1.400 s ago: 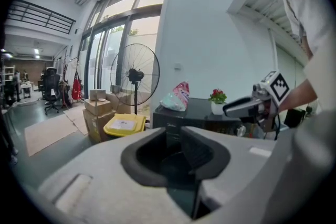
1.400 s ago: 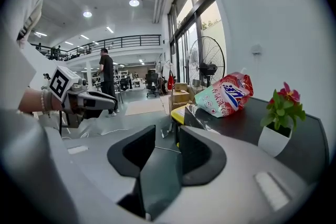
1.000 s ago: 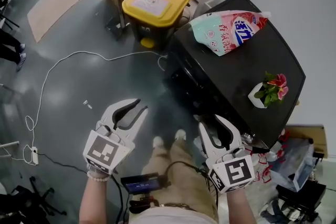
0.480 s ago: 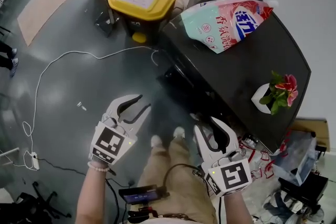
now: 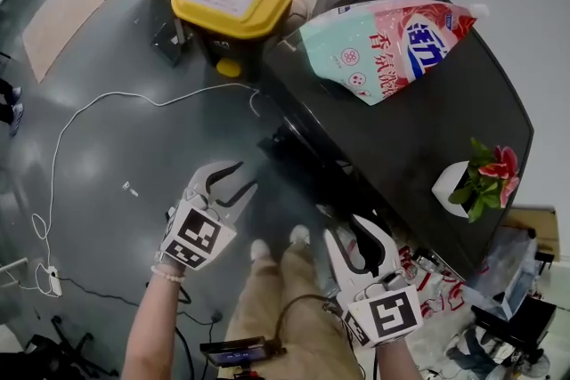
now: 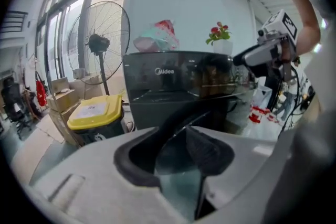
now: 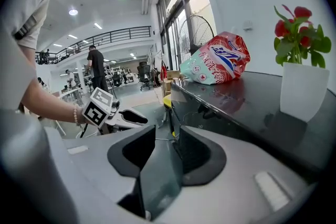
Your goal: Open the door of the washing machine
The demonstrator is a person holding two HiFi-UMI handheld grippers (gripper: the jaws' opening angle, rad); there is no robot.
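Note:
The black washing machine (image 5: pixel 427 129) stands at the right, seen steeply from above, so its front door is hardly visible. In the left gripper view the machine (image 6: pixel 178 81) faces me, its lower front hidden behind the jaws. My left gripper (image 5: pixel 230 182) hangs over the floor, left of the machine's front, jaws opening with nothing between them. My right gripper (image 5: pixel 361 236) is close to the machine's near corner, open and empty. Its own view looks along the machine's glossy top (image 7: pixel 236 107).
A pink detergent bag (image 5: pixel 392 44) and a potted flower (image 5: pixel 476 178) sit on the machine's top. A yellow-lidded bin (image 5: pixel 227 0) stands just beyond the machine. A white cable (image 5: pixel 89 116) loops over the floor at left. My shoes (image 5: pixel 298 236) are between the grippers.
Both grippers have sunk lower, the left one more. The left jaws stand wider apart than before. The head view has shifted closer over the machine.

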